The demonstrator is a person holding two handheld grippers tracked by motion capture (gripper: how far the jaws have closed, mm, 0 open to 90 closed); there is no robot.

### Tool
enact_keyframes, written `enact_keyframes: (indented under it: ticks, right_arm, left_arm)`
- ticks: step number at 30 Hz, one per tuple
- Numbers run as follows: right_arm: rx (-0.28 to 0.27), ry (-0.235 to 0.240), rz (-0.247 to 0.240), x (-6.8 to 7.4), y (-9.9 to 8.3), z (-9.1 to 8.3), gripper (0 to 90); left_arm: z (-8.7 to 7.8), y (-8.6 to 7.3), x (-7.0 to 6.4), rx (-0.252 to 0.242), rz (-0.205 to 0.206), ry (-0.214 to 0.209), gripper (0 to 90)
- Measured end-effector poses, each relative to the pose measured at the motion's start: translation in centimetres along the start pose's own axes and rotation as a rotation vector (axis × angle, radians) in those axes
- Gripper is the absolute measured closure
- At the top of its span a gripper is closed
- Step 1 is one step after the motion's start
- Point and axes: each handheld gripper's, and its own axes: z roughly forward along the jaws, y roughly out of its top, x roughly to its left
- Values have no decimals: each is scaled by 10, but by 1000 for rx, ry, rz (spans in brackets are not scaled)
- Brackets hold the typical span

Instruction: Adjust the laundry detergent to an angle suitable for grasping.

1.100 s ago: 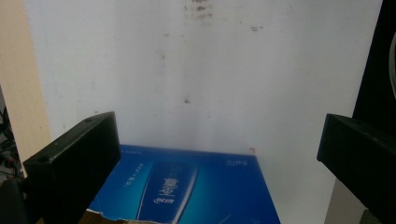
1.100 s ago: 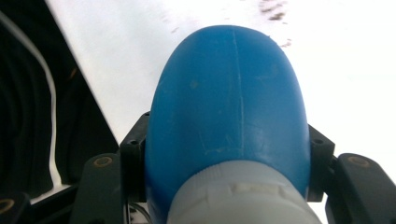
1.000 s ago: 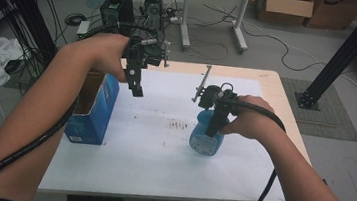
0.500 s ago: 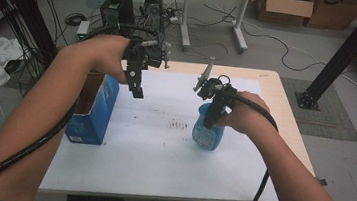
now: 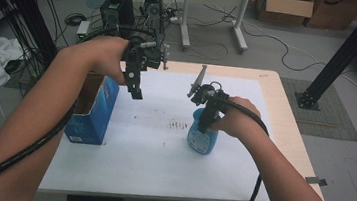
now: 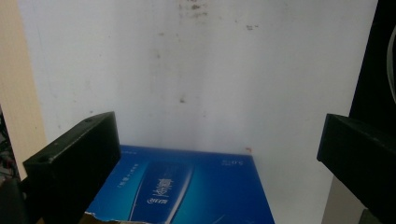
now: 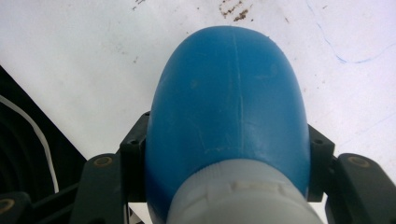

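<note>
— Where's the bottle, and which way does it run?

— The blue bottle [image 5: 202,137] sits just right of centre in the high view, on the white sheet [image 5: 161,154]. My right gripper [image 5: 203,125] is clamped on it near the neck; in the right gripper view both jaws press its sides, and its long axis runs up the frame from the pale cap [image 7: 238,196], rounded base toward the top.

— And your left?

— The left gripper [image 5: 135,88] hangs above the sheet, jaws spread wide with nothing between them, the blue box [image 5: 92,114] below at centre left.

— The room?

— Wooden table [image 5: 285,122], grey floor, cables, cardboard boxes at upper right. My hand hides the bottle's top, so I can't tell whether it stands level.
</note>
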Motion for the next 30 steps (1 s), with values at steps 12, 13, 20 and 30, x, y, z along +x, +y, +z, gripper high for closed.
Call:
enact_keyframes:
  ticks: [12, 13, 20, 30]
  right_arm:
    - [10, 7, -21, 1, 2, 6, 382]
    - [16, 5, -21, 1, 3, 6, 381]
    - [13, 29, -23, -1, 2, 7, 373]
    - [3, 35, -11, -4, 2, 7, 299]
  left_arm:
    - [5, -4, 4, 2, -10, -11, 1]
    - [5, -4, 4, 4, -9, -12, 1]
    - [7, -1, 4, 4, -4, -14, 0]
    - [8, -3, 5, 3, -9, -12, 0]
